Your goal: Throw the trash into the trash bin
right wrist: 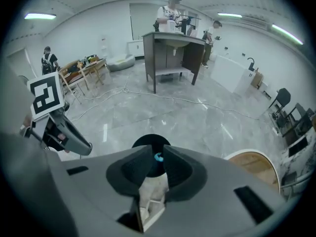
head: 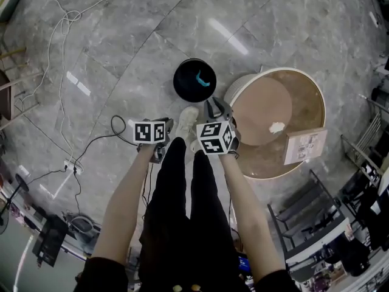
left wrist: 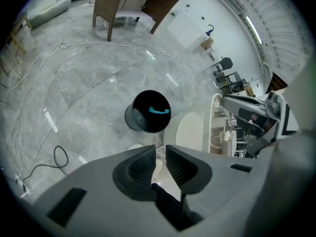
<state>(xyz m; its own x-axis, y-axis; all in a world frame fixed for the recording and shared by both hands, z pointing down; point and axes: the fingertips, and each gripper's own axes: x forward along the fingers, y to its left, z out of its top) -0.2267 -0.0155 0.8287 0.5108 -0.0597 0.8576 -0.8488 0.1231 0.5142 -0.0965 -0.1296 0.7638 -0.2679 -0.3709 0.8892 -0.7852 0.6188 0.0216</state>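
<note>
The black trash bin (head: 194, 79) stands on the marble floor just ahead of my feet, with a blue scrap (head: 202, 79) inside it. White crumpled trash (head: 277, 127) lies on the round brown table (head: 316, 102) to the right. My right gripper (head: 215, 107) hovers between bin and table edge. In its own view, the right gripper (right wrist: 157, 154) has its pads a narrow gap apart, framing the bin (right wrist: 148, 141) and the blue scrap (right wrist: 158, 157). Something pale shows low in that gap, and no pad presses on it. My left gripper (left wrist: 160, 154) is narrowly open, empty, aimed at the bin (left wrist: 148, 111).
Cables (head: 61, 53) and a power strip (head: 72, 165) trail over the floor at left. A printed box (head: 306, 146) lies at the table's near edge, with a white ribbed cylinder (head: 240, 87) beside the table. Chairs (head: 316, 212) crowd the lower right. People stand at a desk (right wrist: 170, 38) far off.
</note>
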